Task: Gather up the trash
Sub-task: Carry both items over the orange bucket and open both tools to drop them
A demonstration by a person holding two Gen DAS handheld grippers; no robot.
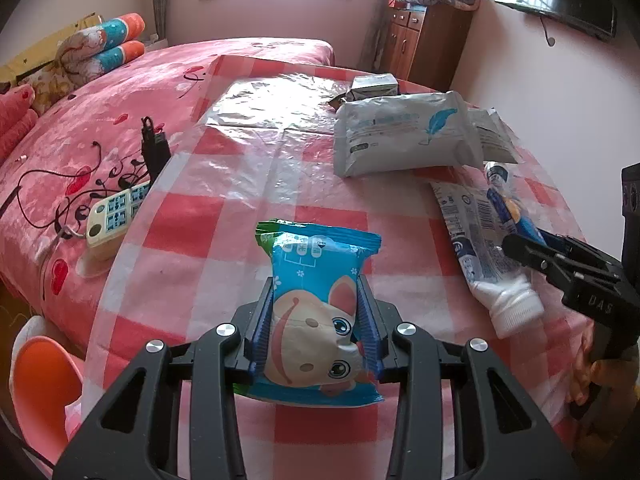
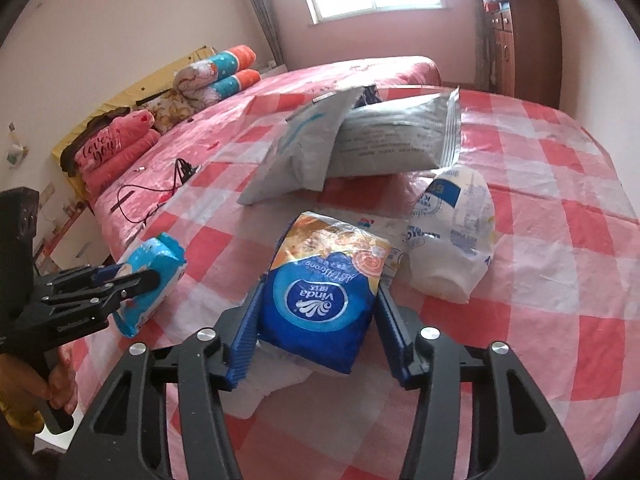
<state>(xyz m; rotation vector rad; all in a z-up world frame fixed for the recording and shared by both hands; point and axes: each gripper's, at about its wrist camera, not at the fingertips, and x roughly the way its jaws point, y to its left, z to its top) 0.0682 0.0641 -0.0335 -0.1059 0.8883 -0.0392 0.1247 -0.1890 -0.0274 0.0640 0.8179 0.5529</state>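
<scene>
While both hands work at the checked table [image 1: 224,216], this is how things lie.

Around: two grey bags [image 1: 404,136] lie at the far side of the table, one leaning on the other. A small grey box [image 1: 374,86] sits just behind them.

Near the right hand: a white plastic bag [image 2: 452,240] lies just beside the blue tissue pack [image 2: 328,292], on its right. White paper pokes out from under the pack.

Off the table: a pink bed [image 1: 120,92] runs along the table's left edge. A remote [image 1: 116,212], a black plug and thin wires lie on it. Rolled blankets are at the bed's far end. A brown cupboard [image 1: 424,44] stands by the wall with folded blankets on top.

Way: the grey bags lie past the tissue pack, well apart from the fingers.

Left gripper [image 1: 316,320]: tilted down toward the table. Its fingers [image 1: 262,320] are closed on the wipes pack [image 1: 316,308], one on each side, and the pack looks lifted off the table.

Right gripper [image 2: 320,312]: tilted down too. Its fingers [image 2: 244,336] sit on both sides of the tissue pack, which rests on the table. They look pressed on it, though the right side is hard to tell.

Hands: a hand [image 2: 60,376] grips the left handle.
</scene>
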